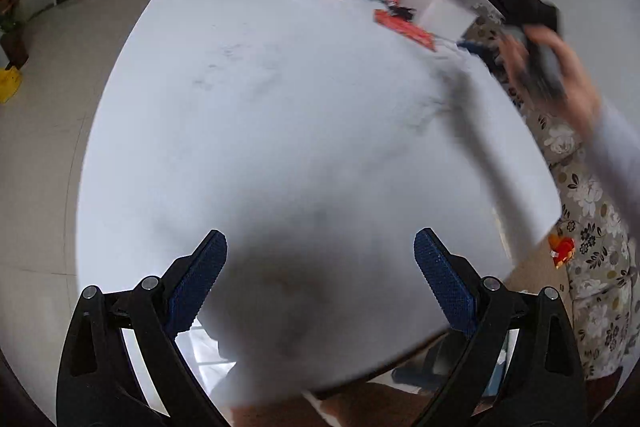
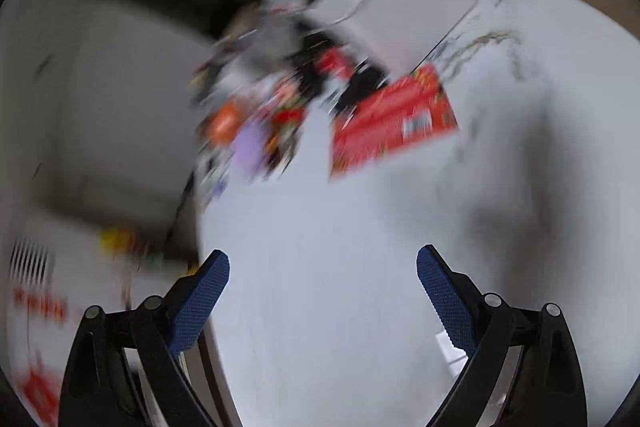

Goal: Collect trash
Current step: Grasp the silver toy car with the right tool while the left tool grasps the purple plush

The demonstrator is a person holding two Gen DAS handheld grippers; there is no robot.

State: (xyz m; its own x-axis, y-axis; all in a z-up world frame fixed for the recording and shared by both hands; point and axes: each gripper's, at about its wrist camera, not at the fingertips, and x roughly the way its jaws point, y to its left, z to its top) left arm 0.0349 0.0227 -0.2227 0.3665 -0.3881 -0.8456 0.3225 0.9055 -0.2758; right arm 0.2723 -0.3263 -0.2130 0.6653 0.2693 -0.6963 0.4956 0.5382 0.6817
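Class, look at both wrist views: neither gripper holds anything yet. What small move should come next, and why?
Probably advance the right gripper, its jaws wide open and empty, toward the flat red packet, the litter lying nearest it on the white table, beside the white bin. The left gripper, also open, faces only bare tabletop, with the clutter at the far end.
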